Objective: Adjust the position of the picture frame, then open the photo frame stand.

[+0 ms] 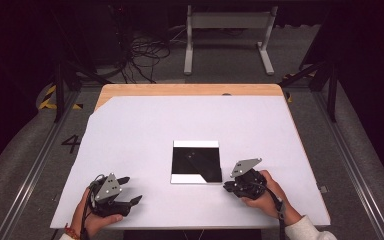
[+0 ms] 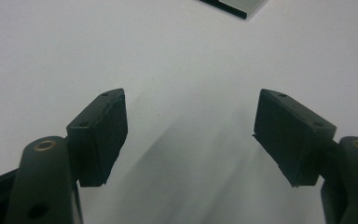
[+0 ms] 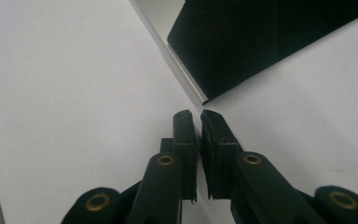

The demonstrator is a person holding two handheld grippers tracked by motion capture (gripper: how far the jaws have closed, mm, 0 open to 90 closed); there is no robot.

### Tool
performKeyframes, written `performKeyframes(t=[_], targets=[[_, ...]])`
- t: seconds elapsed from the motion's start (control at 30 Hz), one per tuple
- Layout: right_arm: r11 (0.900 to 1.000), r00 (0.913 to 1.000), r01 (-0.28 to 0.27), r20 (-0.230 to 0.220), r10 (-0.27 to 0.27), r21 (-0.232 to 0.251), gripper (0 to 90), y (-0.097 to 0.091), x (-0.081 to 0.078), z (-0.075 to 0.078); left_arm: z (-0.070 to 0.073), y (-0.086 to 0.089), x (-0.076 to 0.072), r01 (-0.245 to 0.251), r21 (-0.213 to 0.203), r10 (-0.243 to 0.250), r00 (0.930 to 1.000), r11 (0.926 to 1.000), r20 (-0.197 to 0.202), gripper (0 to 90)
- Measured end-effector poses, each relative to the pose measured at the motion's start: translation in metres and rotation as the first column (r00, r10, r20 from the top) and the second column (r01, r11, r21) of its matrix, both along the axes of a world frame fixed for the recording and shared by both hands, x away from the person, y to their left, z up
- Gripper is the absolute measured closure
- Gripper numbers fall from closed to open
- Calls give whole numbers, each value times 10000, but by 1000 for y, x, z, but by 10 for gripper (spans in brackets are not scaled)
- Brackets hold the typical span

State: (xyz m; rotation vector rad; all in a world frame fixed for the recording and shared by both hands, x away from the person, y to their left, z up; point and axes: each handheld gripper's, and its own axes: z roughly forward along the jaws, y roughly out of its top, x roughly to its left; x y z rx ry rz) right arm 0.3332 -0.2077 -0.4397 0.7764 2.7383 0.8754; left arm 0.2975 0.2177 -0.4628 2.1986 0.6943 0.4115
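Note:
A square white plate (image 1: 196, 178) lies at the middle of the white-covered table (image 1: 145, 125), and a black sheet (image 1: 195, 159) covers most of it, one corner folded in. My left gripper (image 1: 133, 189) rests near the front left edge, jaws wide apart with nothing between them; in the left gripper view it (image 2: 191, 135) faces bare white surface, with the plate's corner (image 2: 235, 7) at the top. My right gripper (image 1: 226, 186) sits just right of the plate's near corner. Its jaws (image 3: 199, 116) are shut on nothing, tips close to the plate's edge (image 3: 177, 65) and black sheet (image 3: 251, 42).
A strip of bare wooden tabletop (image 1: 190, 89) shows along the far edge. Beyond it on the floor stand a white metal frame (image 1: 227, 35) and a tangle of cables (image 1: 142, 52). Dark stand legs (image 1: 60, 90) flank the table.

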Motion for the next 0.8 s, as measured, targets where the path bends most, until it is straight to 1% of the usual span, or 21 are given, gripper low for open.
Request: performKeyframes(t=[0.1, 0.2, 0.3, 0.4, 0.47, 0.57, 0.63, 0.73, 0.8], targets=[[10000, 10000, -20, -33, 20, 13, 850, 0, 1, 0, 1, 0, 1, -37, -171, 36, 10000, 9998, -30, 260], [10000, 10000, -37, -11, 37, -22, 846, 0, 1, 0, 2, -2, -1, 4, -135, -4, 10000, 9999, 40, 254], [10000, 10000, 10, 23, -10, -35, 840, 1, 0, -1, 2, -3, -1, -10, -135, 10, 10000, 9999, 9, 251], [10000, 10000, -41, 22, 41, -69, 834, 3, 0, 0, 1, -4, -2, -22, 80, 22, 10000, 10000, -4, 250], [9999, 10000, -48, 70, 49, -110, 834, 4, 0, 0, 1, -4, -1, -6, 26, 6, 10000, 10000, -93, 250], [9999, 10000, -53, 38, 53, -126, 834, 5, 1, 0, 1, -4, 1, 41, 24, -41, 9999, 10000, -101, 249], [9999, 10000, -40, 24, 40, -112, 835, 6, 1, 0, 0, -6, 1, 63, 11, -63, 9998, 10000, -194, 249], [9999, 10000, -50, 3, 50, -130, 836, 7, 2, 0, -1, -7, 1, 120, 69, -119, 9998, 9999, -181, 249], [9998, 10000, -46, 16, 47, -168, 836, 8, 3, 0, 0, -8, 1, 132, 29, -131, 9998, 9999, -176, 247]])
